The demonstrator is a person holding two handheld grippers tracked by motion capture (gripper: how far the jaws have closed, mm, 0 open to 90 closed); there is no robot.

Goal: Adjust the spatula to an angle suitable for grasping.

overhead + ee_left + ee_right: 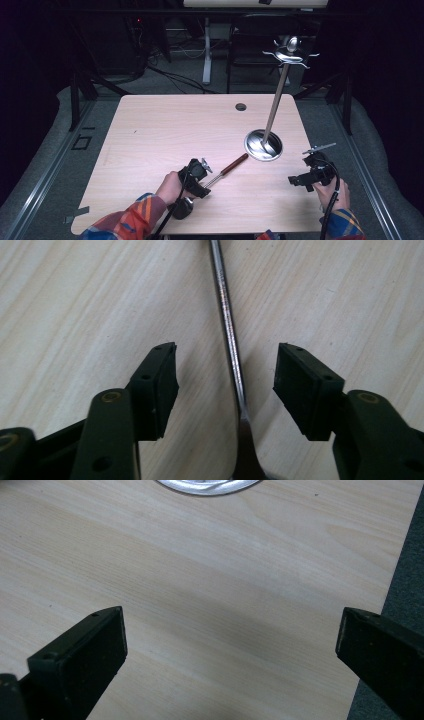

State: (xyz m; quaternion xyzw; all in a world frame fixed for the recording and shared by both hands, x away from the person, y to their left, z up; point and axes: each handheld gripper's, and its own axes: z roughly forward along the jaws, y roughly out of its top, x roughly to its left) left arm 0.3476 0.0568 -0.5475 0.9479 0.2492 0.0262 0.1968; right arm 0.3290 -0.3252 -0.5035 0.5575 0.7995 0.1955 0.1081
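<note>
Left gripper (202,172) sits low at the near table edge, jaws apart, straddling the thin metal shaft of a long utensil with a reddish-brown wooden handle (227,325) lying flat on the pale wood table (165,130). Right gripper (312,175) hovers near the right edge, jaws wide, empty. Beyond stands a shiny steel hook stand with round base (263,145). Likely pre-grasp; next, close on the shaft and lift, probably toward the hooks.
</note>
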